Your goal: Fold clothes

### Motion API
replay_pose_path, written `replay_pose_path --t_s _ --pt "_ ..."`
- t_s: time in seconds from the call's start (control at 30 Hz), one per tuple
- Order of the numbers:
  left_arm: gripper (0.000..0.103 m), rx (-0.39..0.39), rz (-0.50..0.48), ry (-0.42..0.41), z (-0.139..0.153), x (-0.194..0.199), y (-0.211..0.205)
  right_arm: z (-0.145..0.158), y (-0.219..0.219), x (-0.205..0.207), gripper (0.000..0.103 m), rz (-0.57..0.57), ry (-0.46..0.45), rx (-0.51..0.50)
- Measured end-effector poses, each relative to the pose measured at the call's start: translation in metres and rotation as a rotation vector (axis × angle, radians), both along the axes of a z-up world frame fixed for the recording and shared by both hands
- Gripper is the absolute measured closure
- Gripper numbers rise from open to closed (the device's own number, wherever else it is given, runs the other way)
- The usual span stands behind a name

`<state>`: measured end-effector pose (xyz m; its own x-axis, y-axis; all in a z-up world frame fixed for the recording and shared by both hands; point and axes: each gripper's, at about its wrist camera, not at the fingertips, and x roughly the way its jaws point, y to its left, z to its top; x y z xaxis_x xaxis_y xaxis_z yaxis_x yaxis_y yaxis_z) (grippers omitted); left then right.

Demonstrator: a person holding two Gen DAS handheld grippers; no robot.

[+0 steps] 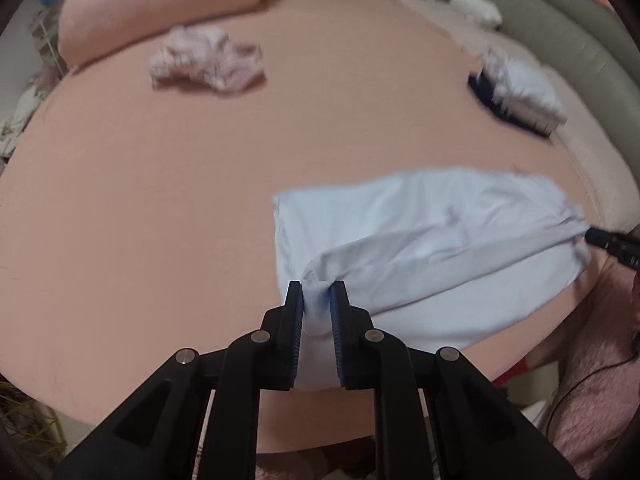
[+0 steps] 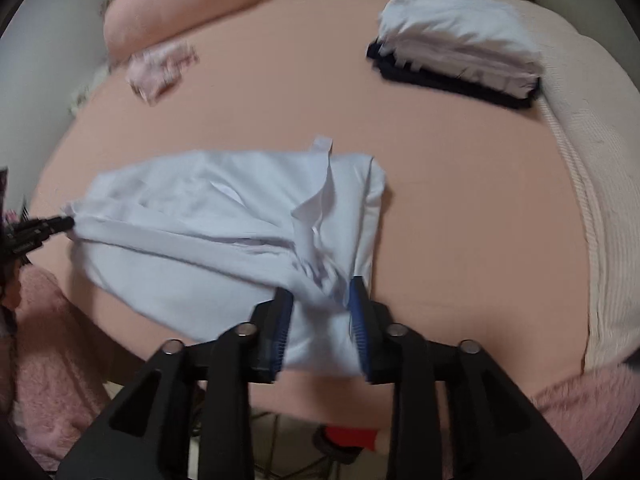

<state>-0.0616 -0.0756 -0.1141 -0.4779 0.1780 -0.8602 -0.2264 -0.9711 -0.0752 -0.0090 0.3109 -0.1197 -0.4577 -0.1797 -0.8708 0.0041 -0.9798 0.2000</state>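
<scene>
Left wrist view: left gripper (image 1: 316, 286) has a bunched corner of the pale blue garment (image 1: 420, 216) between its narrow-set jaws, and the cloth looks pinched. The garment lies on the near part of the pink bed sheet (image 1: 180, 200), partly folded, with a lifted fold edge running from this gripper across to the right gripper's tip (image 1: 600, 238) at the far right edge.

Further back: a crumpled pink-and-white garment (image 1: 206, 60) left of centre, near a pink pillow (image 1: 160, 12); a stack of folded clothes (image 1: 520, 92) at the right.

Right wrist view: right gripper (image 2: 322, 292) stands wider, cloth bunched between the jaws. Motion blur here; I cannot tell whether the pads actually press the fabric or just straddle it.

Risks, as I judge them:
- Right side may slip free if the grip is loose; the fold would then sag at one end and land skewed.
- Only a small bunch is held on the left; a quick pull could strip it out.
- Uneven travel of the two hands would twist the fold line and drag the lower layer along the sheet.
- Loose inner flaps near the garment's right side may tuck under wrongly.

Garment look: thin, soft, light blue-white, creased, layers overlapping, a small tab (image 2: 322, 145) sticking out at the far edge. Not yet neat.
</scene>
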Motion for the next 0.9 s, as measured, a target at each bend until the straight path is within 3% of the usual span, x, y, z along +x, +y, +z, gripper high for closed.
replay_pose_path --t_s 0.07,0.1,0.27,0.4,0.53,0.67,0.8,0.9 --pt "0.067 0.004 -0.011 0.051 0.014 0.004 0.016 0.011 0.006 0.008 0.064 -0.031 0.026 -0.013" --pt "0.066 0.006 -0.036 0.062 0.017 0.004 0.028 0.016 0.010 0.011 0.064 -0.049 0.034 -0.016" --pt "0.066 0.057 -0.208 0.036 0.001 0.002 0.112 0.012 0.033 0.012 0.064 -0.189 0.004 -0.063" --pt "0.066 0.066 -0.304 -0.013 -0.021 -0.010 0.181 -0.004 0.028 -0.004 0.064 -0.181 -0.008 -0.124" --pt "0.066 0.095 -0.331 -0.032 -0.029 -0.017 0.223 -0.013 0.019 -0.005 0.065 -0.133 -0.011 -0.179" --pt "0.066 0.154 -0.376 -0.070 -0.036 -0.014 0.247 -0.020 0.012 0.006 0.074 -0.079 -0.026 -0.137" --pt "0.066 0.170 -0.406 -0.098 -0.045 -0.006 0.262 -0.021 0.027 0.008 0.074 -0.122 -0.009 -0.240" --pt "0.066 0.188 -0.389 -0.110 -0.050 -0.004 0.262 -0.026 0.036 0.002 0.072 -0.166 -0.014 -0.260"
